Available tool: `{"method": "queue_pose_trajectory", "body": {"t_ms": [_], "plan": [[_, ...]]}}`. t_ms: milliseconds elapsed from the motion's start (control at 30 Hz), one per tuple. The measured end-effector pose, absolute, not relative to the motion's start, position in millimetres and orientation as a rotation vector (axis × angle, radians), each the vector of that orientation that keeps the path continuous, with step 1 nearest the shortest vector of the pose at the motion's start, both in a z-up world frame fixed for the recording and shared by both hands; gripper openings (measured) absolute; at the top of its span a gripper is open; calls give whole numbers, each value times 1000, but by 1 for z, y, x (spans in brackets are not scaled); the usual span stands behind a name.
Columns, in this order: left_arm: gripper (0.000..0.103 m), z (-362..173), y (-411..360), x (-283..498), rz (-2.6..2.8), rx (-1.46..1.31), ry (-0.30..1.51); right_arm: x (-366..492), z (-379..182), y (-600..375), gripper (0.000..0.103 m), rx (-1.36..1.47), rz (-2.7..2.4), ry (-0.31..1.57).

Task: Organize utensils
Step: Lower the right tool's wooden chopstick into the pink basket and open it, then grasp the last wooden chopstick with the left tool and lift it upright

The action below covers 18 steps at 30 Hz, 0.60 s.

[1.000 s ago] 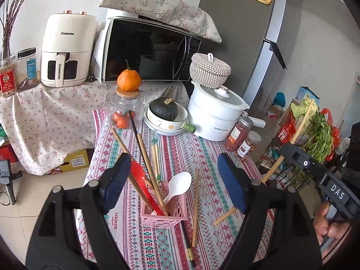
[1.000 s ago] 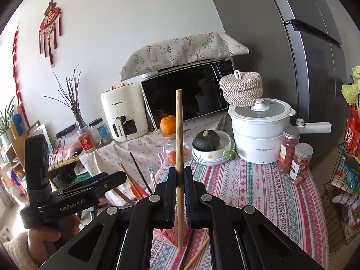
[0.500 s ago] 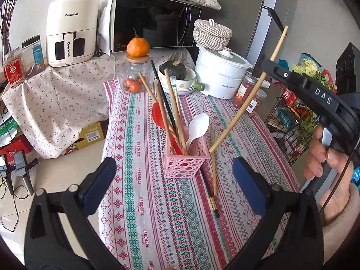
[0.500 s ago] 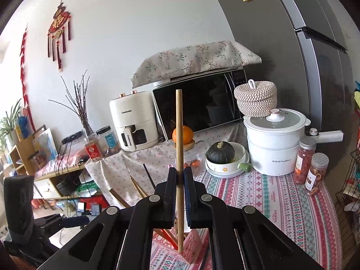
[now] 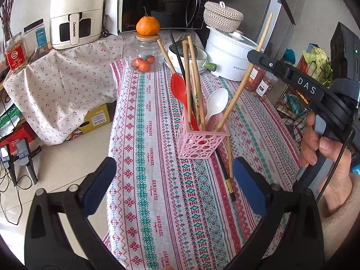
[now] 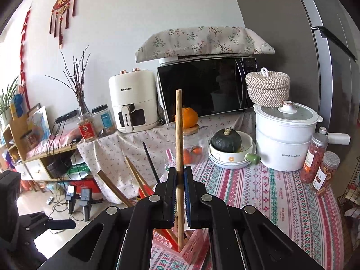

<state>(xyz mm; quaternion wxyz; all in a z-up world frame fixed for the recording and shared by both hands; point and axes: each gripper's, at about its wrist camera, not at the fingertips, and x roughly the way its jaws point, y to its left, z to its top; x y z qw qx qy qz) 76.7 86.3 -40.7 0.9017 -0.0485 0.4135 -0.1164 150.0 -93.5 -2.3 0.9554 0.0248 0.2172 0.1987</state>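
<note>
- The right gripper [image 6: 179,199] is clamped on a wooden chopstick [image 5: 244,74], whose lower tip sits at the right corner of the pink holder [image 5: 200,140], apparently just inside the rim, though the angle makes that hard to confirm.
- The chopstick leans steeply to the right; released now, it could lever over the rim and fall onto the desk [image 5: 157,180].
- The holder is light plastic and already carries a red spoon [image 5: 178,87], a white spoon [image 5: 216,103] and several sticks; a sideways push from the tip could tip or slide it.
- The left gripper [image 5: 172,186] hangs wide open and empty near the viewer, short of the holder, so nothing steadies it.
- Loose chopsticks [image 5: 226,171] lie on the desk against the holder's right side and could roll if it shifts.
</note>
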Motion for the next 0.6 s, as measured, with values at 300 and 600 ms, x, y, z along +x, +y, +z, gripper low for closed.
{"method": "queue_pose_trajectory", "body": {"t_ms": [300,600], "plan": [[103,-36,80,75,-220,-90,825,143,0,-107,81,110,405,481],[103,-32,63,73,-211,-49,805,132,5,-146,100,130,318,571]]}}
